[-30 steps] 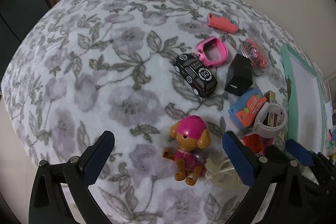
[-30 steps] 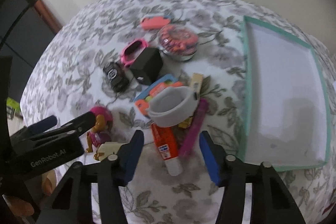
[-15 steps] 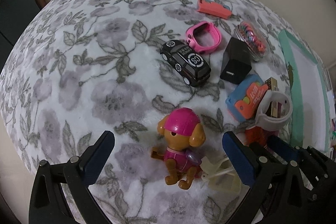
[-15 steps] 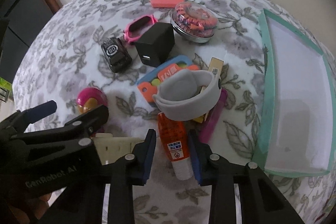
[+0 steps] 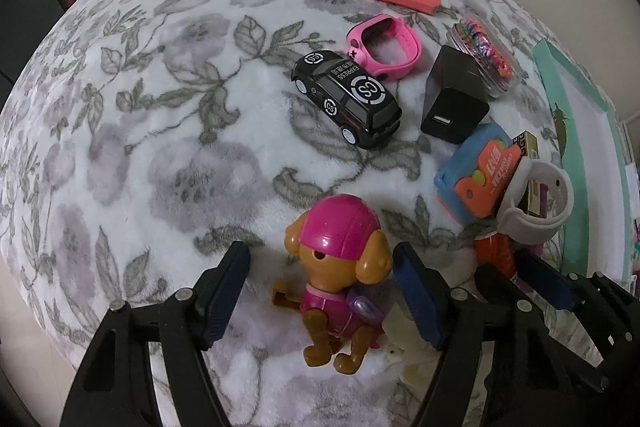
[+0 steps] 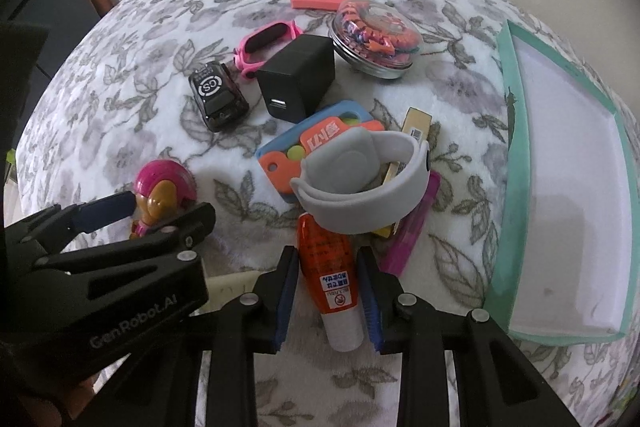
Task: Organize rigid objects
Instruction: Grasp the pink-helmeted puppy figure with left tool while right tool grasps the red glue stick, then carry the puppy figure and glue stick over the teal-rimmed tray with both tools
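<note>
Since the earlier frame, both grippers were narrowed: left gripper around one dog figure, untouched; right gripper pinching one glue stick

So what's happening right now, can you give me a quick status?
Left gripper open, fingers either side of the toy dog. Right gripper closed on the orange glue tube. Grey wristband overlaps the tube's far end.
</note>
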